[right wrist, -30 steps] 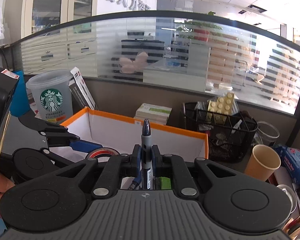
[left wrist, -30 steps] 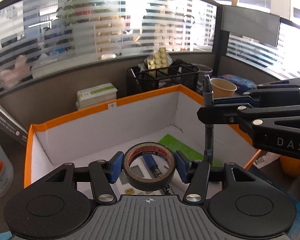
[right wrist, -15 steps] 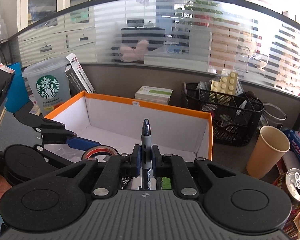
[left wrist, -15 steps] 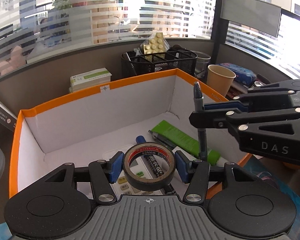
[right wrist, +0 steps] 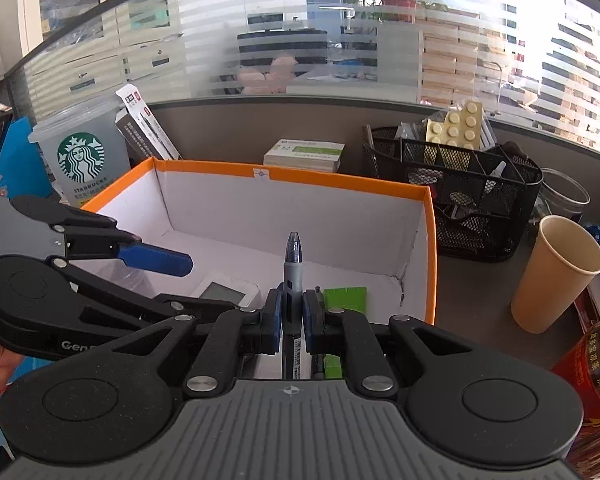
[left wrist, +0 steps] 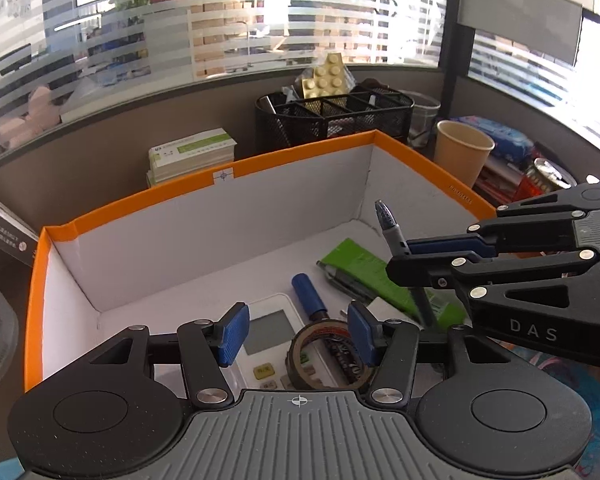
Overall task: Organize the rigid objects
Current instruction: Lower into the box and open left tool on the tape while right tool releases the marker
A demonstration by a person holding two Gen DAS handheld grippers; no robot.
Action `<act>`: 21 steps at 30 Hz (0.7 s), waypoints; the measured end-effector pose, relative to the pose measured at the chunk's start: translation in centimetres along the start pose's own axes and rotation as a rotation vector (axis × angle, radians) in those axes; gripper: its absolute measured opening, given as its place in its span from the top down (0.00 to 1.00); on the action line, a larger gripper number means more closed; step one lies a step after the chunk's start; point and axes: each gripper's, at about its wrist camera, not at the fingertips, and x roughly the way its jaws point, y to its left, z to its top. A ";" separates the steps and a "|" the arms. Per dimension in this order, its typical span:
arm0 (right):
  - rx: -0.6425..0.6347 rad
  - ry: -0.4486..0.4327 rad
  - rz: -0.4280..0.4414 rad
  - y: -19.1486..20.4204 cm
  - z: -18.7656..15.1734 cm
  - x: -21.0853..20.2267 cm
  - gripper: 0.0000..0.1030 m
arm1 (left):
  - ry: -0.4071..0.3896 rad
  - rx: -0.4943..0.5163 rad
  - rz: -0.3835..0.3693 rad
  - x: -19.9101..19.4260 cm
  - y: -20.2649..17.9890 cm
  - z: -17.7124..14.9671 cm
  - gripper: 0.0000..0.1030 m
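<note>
At the far left of the desk, a clear plastic Starbucks cup stands just outside the orange-rimmed white cardboard box, so that side is tight. Next comes the left gripper, poised over the near end of the box with its jaws apart. Its left pad is clear of everything. The dark roll of adhesive tape with a red-printed core sits low, close against the right pad, and it looks to us to be resting on the box contents rather than pinched. Whether it touches that pad, we cannot tell. Under and around it lie a white calculator with a grey screen and a blue-capped marker, so the sorted things are gathering at this near end.

Moving right, a flat green packet lies on the box floor. Above it the right gripper is clamped tight on a grey pen with a dark ribbed tip, held upright, tip up. We judge that keeps it clear of the box walls on the way down.

The far half of the floor is bare, which gives plenty of room. The two grippers sit close together, though, and the orange right wall is near. Beyond it stand a tan paper cup and a black mesh organizer.
</note>
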 end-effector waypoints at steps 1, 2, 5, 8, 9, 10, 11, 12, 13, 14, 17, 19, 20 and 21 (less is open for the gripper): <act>0.000 0.005 0.000 0.0 0.0 0.2 0.90 | 0.003 0.010 0.004 0.1 -0.1 0.0 0.49; 0.000 0.010 0.001 -0.1 0.0 0.3 0.90 | 0.007 0.017 0.005 0.1 -0.2 0.1 0.49; -0.001 0.021 0.000 -0.2 -0.1 0.7 0.90 | 0.014 0.038 0.017 0.2 -0.4 0.0 0.49; -0.003 0.030 0.003 -0.2 0.0 1.0 0.90 | 0.024 0.046 0.026 0.2 -0.5 0.1 0.49; -0.005 0.035 0.002 -0.2 0.1 1.1 0.90 | 0.028 0.049 0.032 0.3 -0.6 0.2 0.49; -0.007 0.039 0.001 -0.1 0.1 1.3 0.90 | 0.030 0.051 0.036 0.3 -0.6 0.2 0.50; -0.010 0.045 0.001 -0.1 0.2 1.5 0.90 | 0.031 0.053 0.042 0.3 -0.6 0.2 0.50; -0.013 0.049 -0.002 0.0 0.2 1.7 0.90 | 0.031 0.053 0.046 0.3 -0.6 0.2 0.50; -0.017 0.054 -0.006 0.0 0.2 1.8 0.90 | 0.031 0.053 0.049 0.3 -0.6 0.1 0.50; -0.020 0.057 -0.009 0.1 0.2 1.9 0.90 | 0.031 0.052 0.051 0.3 -0.6 0.1 0.50; -0.025 0.065 -0.017 0.2 0.2 2.2 0.90 | 0.031 0.053 0.062 0.4 -0.6 0.1 0.50; -0.029 0.070 -0.028 0.2 0.3 2.5 0.90 | 0.031 0.054 0.069 0.4 -0.7 0.1 0.50; -0.032 0.074 -0.033 0.3 0.3 2.6 0.90 | 0.032 0.054 0.070 0.3 -0.7 0.1 0.50; -0.035 0.076 -0.038 0.3 0.4 2.7 0.90 | 0.032 0.053 0.074 0.4 -0.7 0.1 0.49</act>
